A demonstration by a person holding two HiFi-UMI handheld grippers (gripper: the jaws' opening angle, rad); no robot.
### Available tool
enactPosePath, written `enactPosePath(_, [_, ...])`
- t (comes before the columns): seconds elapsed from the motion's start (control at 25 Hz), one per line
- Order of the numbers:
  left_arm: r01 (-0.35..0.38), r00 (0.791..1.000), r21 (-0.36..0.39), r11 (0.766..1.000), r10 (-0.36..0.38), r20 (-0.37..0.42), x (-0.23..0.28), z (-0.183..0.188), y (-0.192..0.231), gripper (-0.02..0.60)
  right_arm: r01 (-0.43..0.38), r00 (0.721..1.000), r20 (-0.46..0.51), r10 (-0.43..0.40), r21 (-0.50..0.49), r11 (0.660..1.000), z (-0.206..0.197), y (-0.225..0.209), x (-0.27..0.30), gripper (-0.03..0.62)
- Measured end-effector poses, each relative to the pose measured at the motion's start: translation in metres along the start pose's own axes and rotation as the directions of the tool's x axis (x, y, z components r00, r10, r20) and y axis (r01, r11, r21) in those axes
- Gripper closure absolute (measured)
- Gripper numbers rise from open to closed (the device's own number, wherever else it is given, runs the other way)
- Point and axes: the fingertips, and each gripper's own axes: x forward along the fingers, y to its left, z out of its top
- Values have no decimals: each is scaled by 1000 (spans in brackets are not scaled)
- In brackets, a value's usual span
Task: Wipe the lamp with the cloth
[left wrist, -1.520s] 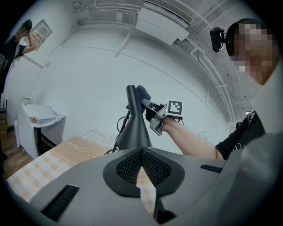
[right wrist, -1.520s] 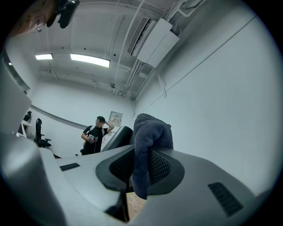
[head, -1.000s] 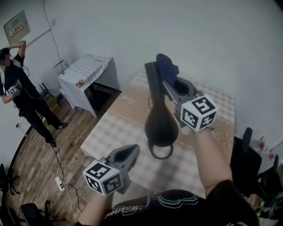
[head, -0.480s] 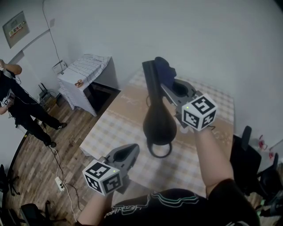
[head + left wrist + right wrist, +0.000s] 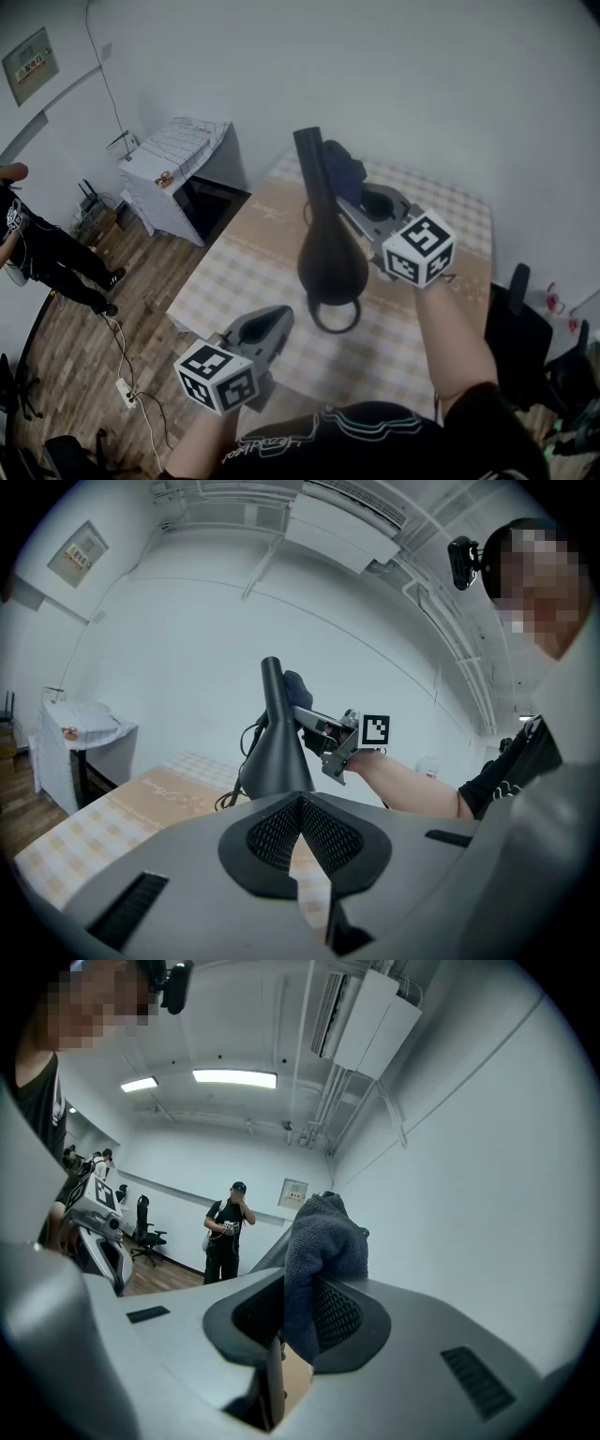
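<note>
Fingers on my right gripper [image 5: 298,1335] pinch the dark blue cloth [image 5: 322,1246]. It bunches up out of the tips and hangs down between the pads. In the head view the right gripper [image 5: 354,199] is raised over the tabletop [image 5: 246,272], and the cloth [image 5: 340,167] sits just beside the narrow top of the lamp [image 5: 330,261], on its right. It seems to touch the lamp there, though I cannot be sure of contact. The lamp is black, thin at the top and swelling toward the bottom, with a ring at its lower end. It rises above the middle of the checked tabletop.

My left gripper [image 5: 278,319] hangs low near the front edge of the tabletop, well apart from the lamp. In its own view the fingers [image 5: 323,832] are pressed together at the tips with nothing between them. Past them I see the lamp [image 5: 278,757] with a cable trailing at its left side, the cloth [image 5: 296,683] at its top, and the right gripper [image 5: 314,726] reaching in from the right.

Off to the left a white cabinet [image 5: 169,173] under a checked cover stands against the wall. A person [image 5: 42,253] in dark clothes stands on the wooden floor [image 5: 84,347], and a power strip [image 5: 125,386] lies on it. A black chair [image 5: 511,323] stands at the right of the tabletop.
</note>
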Motion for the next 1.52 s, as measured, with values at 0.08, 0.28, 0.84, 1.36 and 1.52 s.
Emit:
enactPosePath(0.08, [1, 1000, 1, 1000, -1, -1, 0, 0, -1, 581, -19, 1000, -5, 19, -1, 1000, -4, 3, -2, 533])
enactPosePath(0.28, [1, 1000, 3, 1000, -1, 0, -3, -3, -4, 581, -69, 997, -19, 69, 30, 997, -16, 12, -11, 533])
enactPosePath(0.84, [12, 1000, 6, 1000, -12, -1, -4, -7, -13, 581, -105, 993, -45, 109, 87, 991, -53, 28, -43, 533])
enactPosePath(1.36, [30, 1000, 1, 1000, -30, -10, -8, -16, -22, 581, -76, 991, -97, 92, 152, 985, -92, 43, -75, 533])
enactPosePath(1.52, [35, 999, 2, 999, -35, -14, -13, -18, -25, 581, -62, 990, -112, 80, 161, 985, -97, 52, -84, 533])
